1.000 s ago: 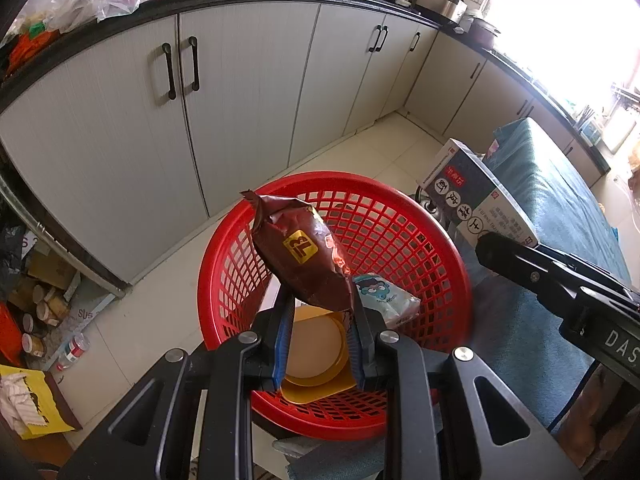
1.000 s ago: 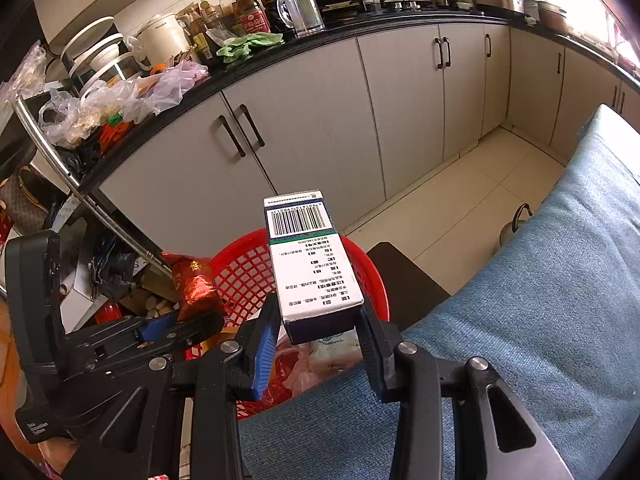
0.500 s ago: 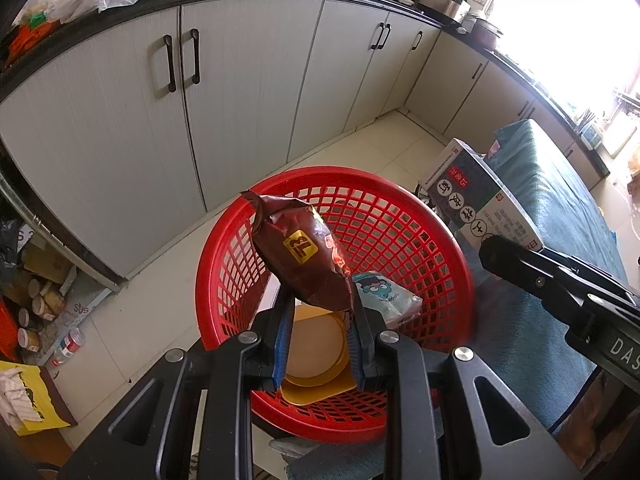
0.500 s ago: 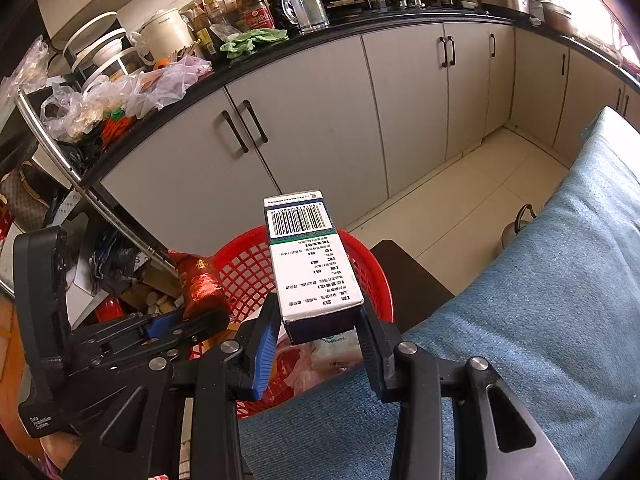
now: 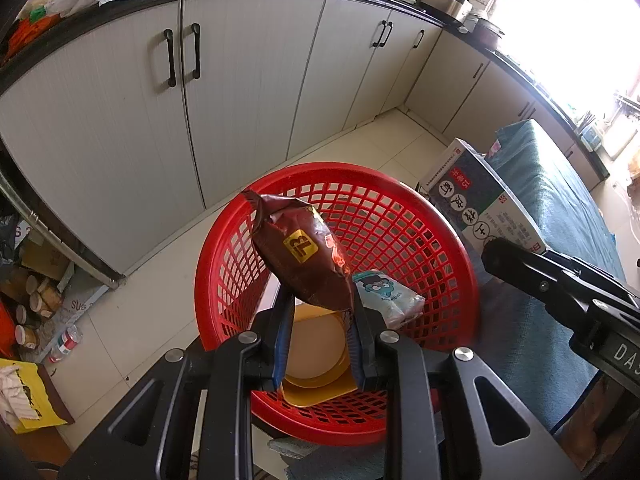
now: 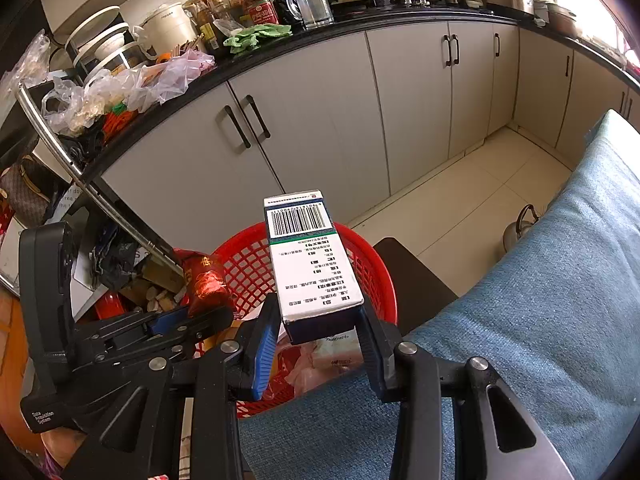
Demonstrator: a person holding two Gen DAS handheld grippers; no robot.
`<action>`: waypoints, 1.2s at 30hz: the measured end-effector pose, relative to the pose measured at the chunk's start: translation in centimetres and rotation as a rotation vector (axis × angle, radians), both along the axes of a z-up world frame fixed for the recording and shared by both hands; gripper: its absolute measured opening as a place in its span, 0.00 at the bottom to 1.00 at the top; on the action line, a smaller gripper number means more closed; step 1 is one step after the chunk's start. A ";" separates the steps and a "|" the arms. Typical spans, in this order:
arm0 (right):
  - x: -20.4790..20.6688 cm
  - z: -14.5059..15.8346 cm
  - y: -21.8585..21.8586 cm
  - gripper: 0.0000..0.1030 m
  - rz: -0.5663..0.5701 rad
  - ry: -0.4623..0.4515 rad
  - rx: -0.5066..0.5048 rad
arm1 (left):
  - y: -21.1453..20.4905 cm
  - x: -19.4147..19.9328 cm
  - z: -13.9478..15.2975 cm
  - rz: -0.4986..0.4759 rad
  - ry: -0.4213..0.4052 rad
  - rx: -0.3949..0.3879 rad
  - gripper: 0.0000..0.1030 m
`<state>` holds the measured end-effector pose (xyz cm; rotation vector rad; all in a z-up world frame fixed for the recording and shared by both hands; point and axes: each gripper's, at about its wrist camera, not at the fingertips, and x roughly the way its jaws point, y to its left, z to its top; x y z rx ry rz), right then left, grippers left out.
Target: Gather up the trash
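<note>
Black-topped kitchen counter (image 6: 400, 24) over pale cabinet doors carries pots, bottles, a steel mug and plastic bags; bottle labels too small to read. Blue-grey fabric cushion (image 6: 540, 300) fills the lower right of the right wrist view. Round red plastic mesh basket (image 5: 420, 216) stands beside the cushion, over the tiled floor; inside it lie a yellow plastic lid (image 5: 316, 360) and a small white packet with a blue cartoon face (image 5: 390, 296). Left tool (image 5: 318, 312) points steeply down over the basket, blue pads clamped on the lower end of a crumpled brown foil snack wrapper (image 5: 300, 256); wrapper stands up tilted, above the basket interior; yellow square logo on it, characters not legible. Right tool (image 6: 318, 320) also angled down, over the basket's near rim beside the cushion, jaws gripping a white-and-dark-green rectangular cardboard box (image 6: 308, 256) by its near end. Box shows a barcode at the far end and lines of small Chinese print, unreadable; in the left wrist view its dark face bears large white Chinese characters and a red tab. Left tool body reads "Data Acquisition System".
</note>
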<state>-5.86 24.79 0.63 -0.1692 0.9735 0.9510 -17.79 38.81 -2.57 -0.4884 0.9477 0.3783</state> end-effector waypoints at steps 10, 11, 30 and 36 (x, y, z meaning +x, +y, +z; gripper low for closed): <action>0.0 0.0 0.0 0.41 0.002 -0.001 0.001 | -0.1 -0.2 -0.1 0.005 -0.006 0.003 0.22; -0.1 0.0 0.0 0.41 0.003 -0.002 0.002 | -0.1 -0.2 0.0 0.007 -0.007 0.003 0.22; 0.5 0.3 -1.4 0.58 -0.048 0.016 0.058 | -1.3 -1.8 2.4 0.009 -0.048 0.014 0.58; 0.0 0.9 -1.9 0.59 -0.103 -0.047 0.045 | -1.6 -3.5 4.0 0.030 -0.083 0.028 0.69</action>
